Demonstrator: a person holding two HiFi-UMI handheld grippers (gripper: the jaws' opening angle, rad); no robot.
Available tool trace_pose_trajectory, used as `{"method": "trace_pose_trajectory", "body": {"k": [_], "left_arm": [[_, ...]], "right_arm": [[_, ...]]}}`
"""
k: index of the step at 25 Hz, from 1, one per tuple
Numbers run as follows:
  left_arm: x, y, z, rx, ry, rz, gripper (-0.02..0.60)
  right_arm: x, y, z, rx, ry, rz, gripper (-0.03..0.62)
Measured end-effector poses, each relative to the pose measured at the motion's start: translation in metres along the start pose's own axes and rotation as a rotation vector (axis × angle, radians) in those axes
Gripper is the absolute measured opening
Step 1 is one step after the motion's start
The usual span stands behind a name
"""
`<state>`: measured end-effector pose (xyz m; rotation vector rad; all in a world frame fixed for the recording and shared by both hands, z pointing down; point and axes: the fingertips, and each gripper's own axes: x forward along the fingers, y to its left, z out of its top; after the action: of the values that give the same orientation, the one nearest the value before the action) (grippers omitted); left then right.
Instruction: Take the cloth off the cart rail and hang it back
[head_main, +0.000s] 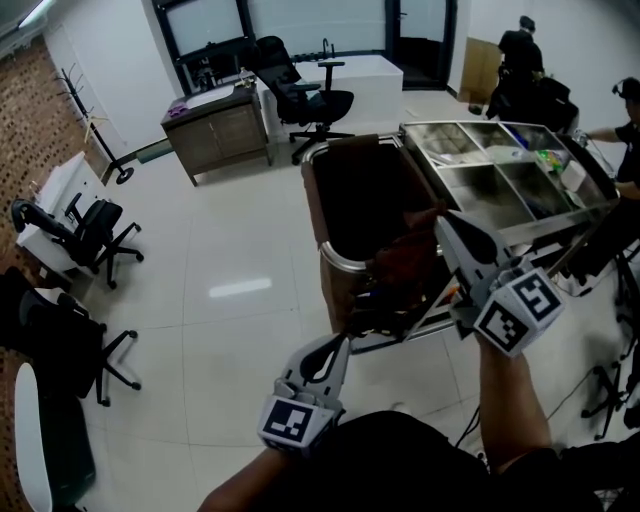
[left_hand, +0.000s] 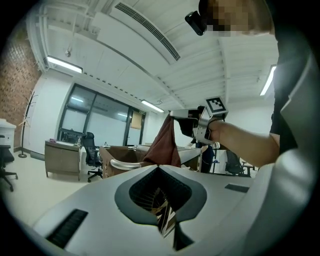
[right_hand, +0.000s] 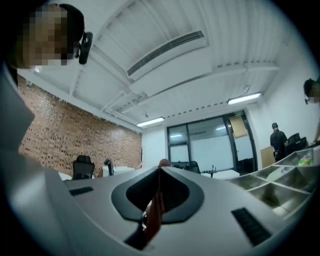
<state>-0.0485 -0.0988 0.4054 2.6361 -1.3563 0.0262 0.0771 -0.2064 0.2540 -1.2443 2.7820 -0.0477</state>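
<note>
A dark red-brown cloth (head_main: 400, 262) hangs at the near end of the cart, just above its chrome rail (head_main: 340, 258). My right gripper (head_main: 438, 222) is shut on the cloth's top edge, and a red fold shows pinched between the jaws (right_hand: 155, 212). In the left gripper view the cloth (left_hand: 165, 142) drapes from the right gripper (left_hand: 174, 115) over the rail (left_hand: 122, 163). My left gripper (head_main: 345, 338) sits lower, close to the cart's near frame. Its jaws meet, and nothing of the cloth is between them (left_hand: 159, 167).
The cart carries a deep brown bin (head_main: 365, 200) and steel tray compartments (head_main: 500, 175). A wooden cabinet (head_main: 215, 135) and a black office chair (head_main: 305, 95) stand behind it, with more chairs (head_main: 80, 235) at the left wall. People (head_main: 520, 50) are at the back right.
</note>
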Motion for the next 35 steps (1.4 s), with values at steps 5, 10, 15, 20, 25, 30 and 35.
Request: {"method": "trace_pose_trajectory", "body": {"k": [5,10,15,20,25,30,35], "left_arm": [[0.003,-0.005,0.006,0.013,-0.008,0.001,0.000],[0.007,-0.007,0.010,0.027,-0.014,0.000,0.000],[0.012,-0.013,0.015,0.043,-0.024,-0.019,0.000],[0.018,-0.024,0.024,0.067,-0.051,-0.057,0.002],[0.020,-0.030,0.027,0.060,-0.062,-0.078,0.002],[0.021,-0.039,0.026,0.069,-0.057,-0.102,0.002],[0.022,-0.044,0.025,0.073,-0.054,-0.110,0.002]], "right_arm": [[-0.042,0.010,0.051,0.048,-0.140,0.045,0.023],[-0.087,0.020,0.073,0.018,-0.174,0.080,0.023],[-0.132,0.021,0.073,0.047,-0.163,0.085,0.023],[-0.155,0.026,0.054,0.006,-0.119,0.125,0.023],[-0.151,0.027,-0.020,0.106,0.022,0.088,0.023],[-0.138,0.030,-0.092,0.189,0.129,0.049,0.023],[-0.130,0.039,-0.130,0.155,0.194,0.039,0.023]]}}
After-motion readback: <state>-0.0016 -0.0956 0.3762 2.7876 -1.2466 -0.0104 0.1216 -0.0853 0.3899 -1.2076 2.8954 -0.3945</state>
